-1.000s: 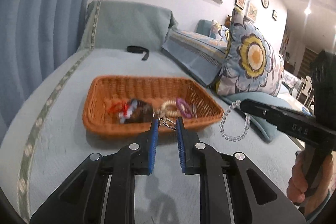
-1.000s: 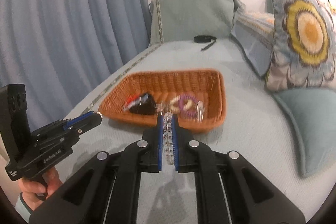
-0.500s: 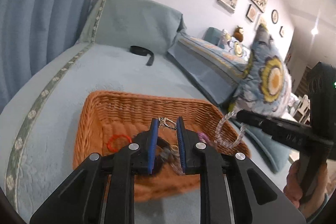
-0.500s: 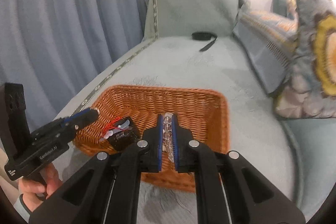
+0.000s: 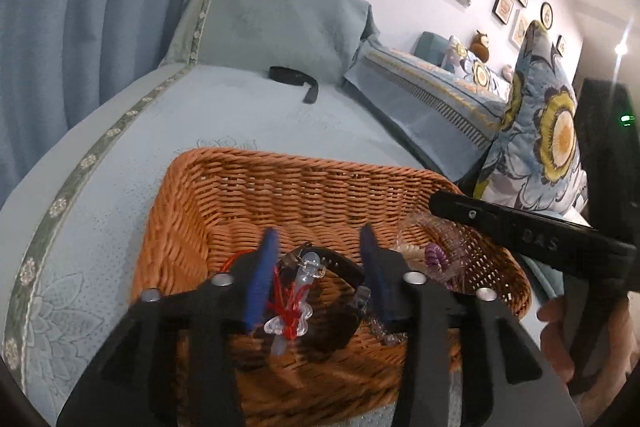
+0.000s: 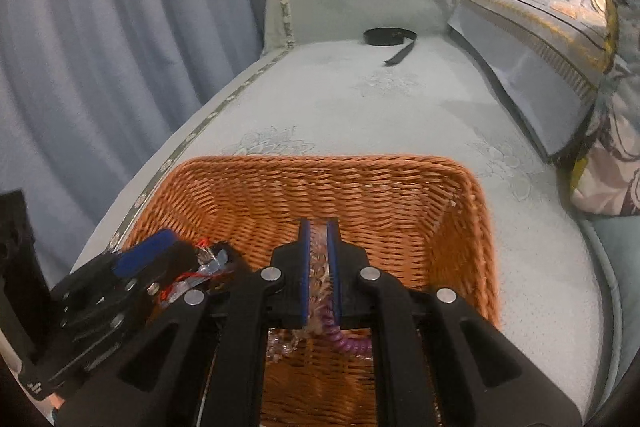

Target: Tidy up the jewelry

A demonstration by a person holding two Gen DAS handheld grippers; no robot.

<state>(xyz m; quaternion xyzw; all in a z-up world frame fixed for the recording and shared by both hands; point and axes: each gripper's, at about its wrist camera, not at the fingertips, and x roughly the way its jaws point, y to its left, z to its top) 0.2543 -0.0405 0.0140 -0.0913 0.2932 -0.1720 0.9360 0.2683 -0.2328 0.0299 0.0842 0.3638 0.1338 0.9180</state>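
Note:
An orange wicker basket [image 5: 280, 195] sits on the light blue sofa seat; it also shows in the right wrist view [image 6: 360, 195]. My left gripper [image 5: 318, 247] is open above the basket's near left part, over a clear charm with red cord [image 5: 294, 311] and a dark item [image 5: 340, 267]. My right gripper [image 6: 319, 227] is shut on a clear bead bracelet [image 6: 319, 267] and holds it low inside the basket, above a purple coil band [image 6: 344, 341]. In the left wrist view the bracelet [image 5: 436, 227] hangs blurred under the right gripper's finger.
A black strap [image 5: 294, 77] lies at the back of the seat. Blue curtains [image 5: 80, 7] hang at the left. A folded blanket [image 5: 424, 103] and a flowered cushion [image 5: 548, 147] stand at the right of the basket.
My left gripper has opened and let go of the keychain-like charm, which now lies in the basket. My right gripper has moved forward and down into the basket with the bead bracelet.

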